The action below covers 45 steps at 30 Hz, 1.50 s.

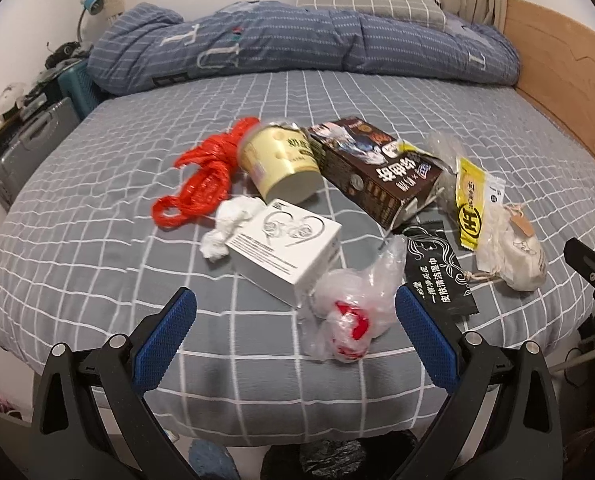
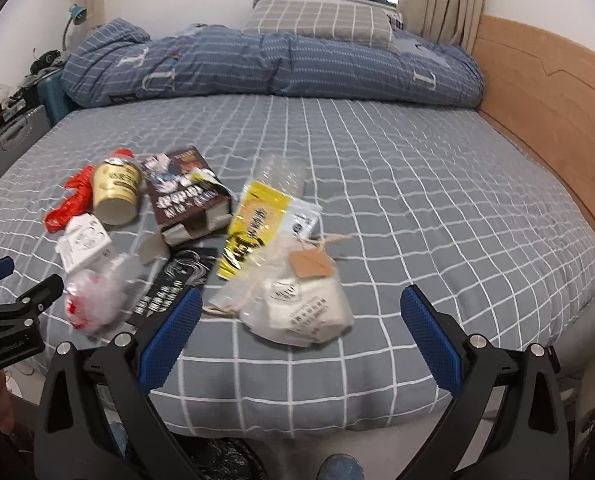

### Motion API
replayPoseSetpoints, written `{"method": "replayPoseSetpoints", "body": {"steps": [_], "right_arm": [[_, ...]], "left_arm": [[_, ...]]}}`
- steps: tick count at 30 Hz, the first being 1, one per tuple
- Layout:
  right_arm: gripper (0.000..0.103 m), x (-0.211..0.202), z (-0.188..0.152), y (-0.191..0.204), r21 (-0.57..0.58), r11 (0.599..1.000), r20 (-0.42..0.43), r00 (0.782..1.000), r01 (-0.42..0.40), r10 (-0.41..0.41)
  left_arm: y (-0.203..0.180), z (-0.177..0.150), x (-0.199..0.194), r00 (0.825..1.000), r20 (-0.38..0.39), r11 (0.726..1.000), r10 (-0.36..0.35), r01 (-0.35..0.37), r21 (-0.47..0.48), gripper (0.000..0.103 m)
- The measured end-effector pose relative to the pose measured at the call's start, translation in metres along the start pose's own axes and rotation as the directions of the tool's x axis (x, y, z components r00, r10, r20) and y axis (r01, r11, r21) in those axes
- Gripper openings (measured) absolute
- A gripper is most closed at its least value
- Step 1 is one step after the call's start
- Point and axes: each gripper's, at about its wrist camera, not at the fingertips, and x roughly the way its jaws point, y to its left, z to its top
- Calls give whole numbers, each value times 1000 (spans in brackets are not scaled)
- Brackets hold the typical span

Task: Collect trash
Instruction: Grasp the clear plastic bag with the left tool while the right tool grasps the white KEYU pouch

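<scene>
Trash heap near the bed's (image 1: 257, 380) front edge. Left tool (image 1: 295, 344) and right tool (image 2: 301, 340) hover released, empty. Nearest, the clear plastic bag (image 1: 349, 312) looks light, soft, slippery; pinch its bunched middle.

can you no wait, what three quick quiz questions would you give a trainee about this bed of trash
1. True or false: the left gripper is shut on the white box.
2. Which lies nearest the left gripper? A) red bag B) clear bag with red print C) yellow cup
3. Fill in: the brown carton lies between the yellow cup and the ______ wrapper.

Key
1. False; both the left and the right gripper are open and hold nothing.
2. B
3. yellow
</scene>
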Motion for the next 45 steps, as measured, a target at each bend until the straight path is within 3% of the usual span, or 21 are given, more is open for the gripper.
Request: {"method": "replayPoseSetpoints", "body": {"steps": [14,24,30,34,37,45], "right_arm": [[91,54,-6,-6,18,1000,-115,993,-23,24],[76,83,-12,-7,47,998,-198,979,-45,54],[64,91,-17,-10,66,996,-227,972,-51,65],[56,95,-18,-12,78,995,-244,967,-58,75],[52,97,-20,-13,80,995,-255,963,-67,85],[48,94,-15,-12,84,994,-250,964,-73,92]], "left_arm": [[-23,-3,39,997,-73,1000,-14,16,19,97],[-23,-7,55,993,-102,998,-62,64,15,88],[-27,-10,63,988,-127,996,-90,92,15,79],[-27,-13,70,980,-156,992,-124,124,-10,62],[-29,-15,74,980,-164,993,-112,115,8,54],[-30,-16,73,981,-162,994,-106,110,17,51]]}}
